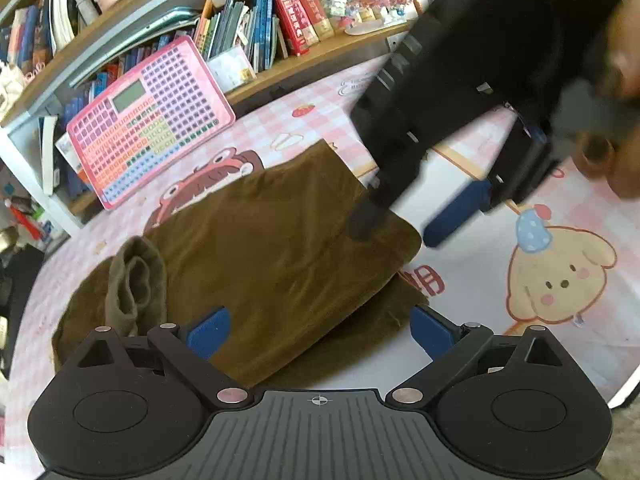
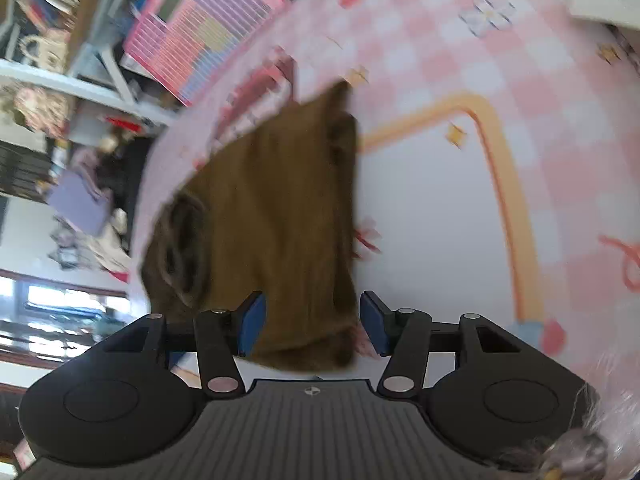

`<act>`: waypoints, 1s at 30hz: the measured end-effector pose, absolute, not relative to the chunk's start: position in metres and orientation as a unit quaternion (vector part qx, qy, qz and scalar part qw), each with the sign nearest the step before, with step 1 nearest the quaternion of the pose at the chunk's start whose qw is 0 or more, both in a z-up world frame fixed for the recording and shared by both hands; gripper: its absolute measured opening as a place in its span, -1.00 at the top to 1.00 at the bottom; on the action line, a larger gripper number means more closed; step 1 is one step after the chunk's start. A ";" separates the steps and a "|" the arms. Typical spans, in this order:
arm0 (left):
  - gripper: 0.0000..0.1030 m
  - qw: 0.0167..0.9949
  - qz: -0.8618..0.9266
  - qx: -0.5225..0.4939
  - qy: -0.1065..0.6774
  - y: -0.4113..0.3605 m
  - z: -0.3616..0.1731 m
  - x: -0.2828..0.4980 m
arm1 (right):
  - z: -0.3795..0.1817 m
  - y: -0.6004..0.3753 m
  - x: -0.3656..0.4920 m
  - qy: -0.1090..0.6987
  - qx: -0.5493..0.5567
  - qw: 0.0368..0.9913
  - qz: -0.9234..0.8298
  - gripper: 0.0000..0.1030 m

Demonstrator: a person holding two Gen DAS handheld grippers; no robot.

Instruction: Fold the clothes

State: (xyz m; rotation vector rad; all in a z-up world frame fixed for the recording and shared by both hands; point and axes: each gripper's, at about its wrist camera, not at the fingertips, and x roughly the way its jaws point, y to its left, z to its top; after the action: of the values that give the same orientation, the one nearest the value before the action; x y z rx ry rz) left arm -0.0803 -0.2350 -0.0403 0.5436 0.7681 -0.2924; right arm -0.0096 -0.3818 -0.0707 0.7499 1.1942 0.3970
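Observation:
A brown garment [image 1: 272,264] lies folded on the pink checked tablecloth [image 1: 472,288], its ribbed collar [image 1: 136,280] bunched at the left end. My left gripper [image 1: 320,332] is open just above the garment's near edge, with cloth under the left pad and nothing clamped. My right gripper [image 1: 396,234] reaches in from the upper right, blurred, with one finger at the garment's right corner. In the right wrist view the right gripper [image 2: 313,326] is open, the garment [image 2: 280,216] lying beneath and between its blue pads [image 2: 252,324].
A pink button-board toy [image 1: 148,120] leans against a bookshelf [image 1: 256,32] full of books behind the table. A person's hand [image 1: 616,128] holds the right gripper at the upper right. The table's edge [image 1: 36,288] curves down the left side.

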 end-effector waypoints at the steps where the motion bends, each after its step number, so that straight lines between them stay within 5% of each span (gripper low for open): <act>1: -0.91 0.880 -0.144 0.262 0.370 -0.235 -0.041 -0.080 | -0.076 -0.382 -0.011 0.552 0.341 0.739 0.181 0.06; 4: -0.91 0.875 -0.153 0.263 0.375 -0.236 -0.042 -0.080 | -0.085 -0.376 -0.010 0.557 0.349 0.730 0.187 0.31; 6: -0.91 0.873 -0.160 0.264 0.378 -0.236 -0.043 -0.079 | -0.088 -0.372 -0.006 0.559 0.351 0.727 0.188 0.70; 9: -0.90 0.864 -0.162 0.292 0.376 -0.240 -0.048 -0.077 | -0.081 -0.374 -0.005 0.545 0.360 0.730 0.201 0.77; 14: -0.63 0.857 -0.175 0.333 0.352 -0.251 -0.055 -0.074 | -0.062 -0.372 -0.003 0.526 0.359 0.738 0.224 0.78; 17: -0.27 0.853 -0.190 0.356 0.332 -0.258 -0.060 -0.072 | -0.059 -0.370 -0.002 0.525 0.347 0.743 0.228 0.78; 19: 0.15 0.850 -0.200 0.369 0.319 -0.262 -0.064 -0.071 | -0.061 -0.374 -0.001 0.527 0.351 0.742 0.221 0.75; 23: 0.10 0.845 -0.203 0.379 0.318 -0.267 -0.062 -0.068 | -0.063 -0.387 -0.001 0.523 0.360 0.745 0.203 0.29; 30: 0.09 0.855 -0.196 0.334 0.345 -0.251 -0.054 -0.070 | -0.076 -0.380 -0.003 0.548 0.346 0.735 0.201 0.26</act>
State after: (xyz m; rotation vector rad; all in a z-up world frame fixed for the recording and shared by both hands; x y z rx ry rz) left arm -0.0698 -0.2506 -0.0536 0.7033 0.7266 -0.4124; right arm -0.0031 -0.3801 -0.0757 0.7604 1.2048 0.4415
